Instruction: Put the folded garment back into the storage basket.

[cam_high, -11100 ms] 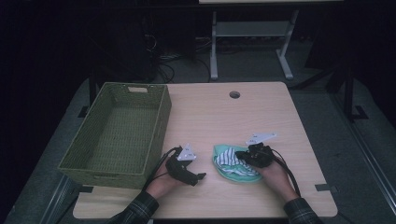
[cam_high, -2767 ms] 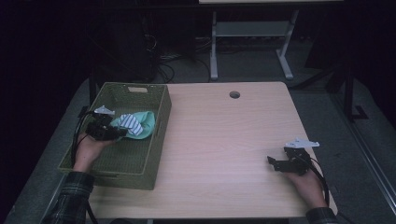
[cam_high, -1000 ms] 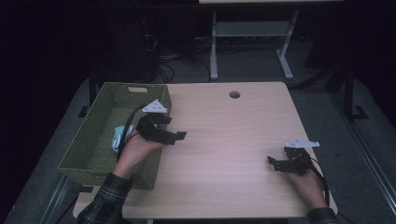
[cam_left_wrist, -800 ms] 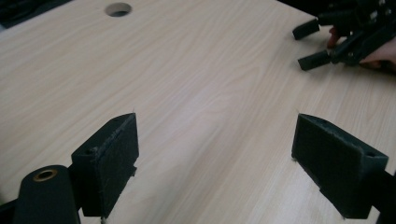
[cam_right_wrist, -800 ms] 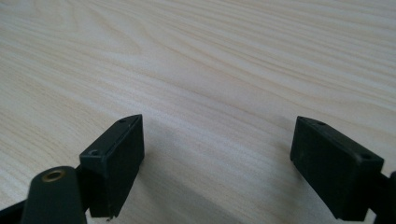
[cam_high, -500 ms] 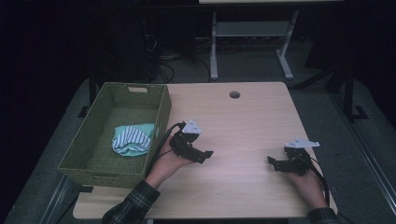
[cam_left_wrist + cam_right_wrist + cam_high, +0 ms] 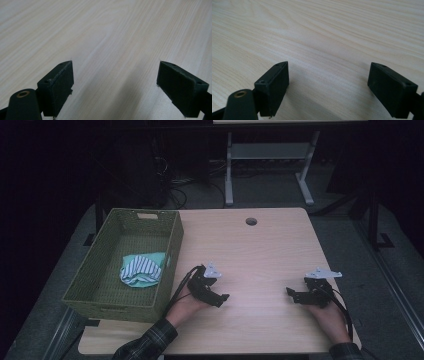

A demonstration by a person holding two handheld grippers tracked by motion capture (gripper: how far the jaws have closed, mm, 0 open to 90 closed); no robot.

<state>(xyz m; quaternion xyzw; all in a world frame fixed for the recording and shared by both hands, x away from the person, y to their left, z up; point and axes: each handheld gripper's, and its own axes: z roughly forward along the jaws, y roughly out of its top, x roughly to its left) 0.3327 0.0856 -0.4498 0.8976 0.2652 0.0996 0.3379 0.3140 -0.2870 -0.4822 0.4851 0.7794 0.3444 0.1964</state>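
On the light wooden table with a round cable hole (image 7: 260, 255) both hands rest near the person's edge. The left black two-jaw gripper (image 7: 220, 299) lies low on the wood, just right of the green woven rectangular basket (image 7: 172, 252), with its tips toward the right. In the left gripper view its two dark pads (image 7: 58, 83) stand wide apart with nothing but bare wood grain between them, so this gripper is released and grasps nothing. The right black two-jaw gripper (image 7: 292, 294) rests on the right side of the table, well apart from the left one, its tips toward the left. In the right gripper view its pads (image 7: 274, 85) are also spread wide over bare wood, released and empty. The folded cloth in mint green with dark and white stripes (image 7: 141, 270) lies inside the basket, on its floor, close to the right wall and about halfway between the near and far ends. It seems to be a small garment, though the high view is too dim to be sure. The basket stands at the left side of the table.
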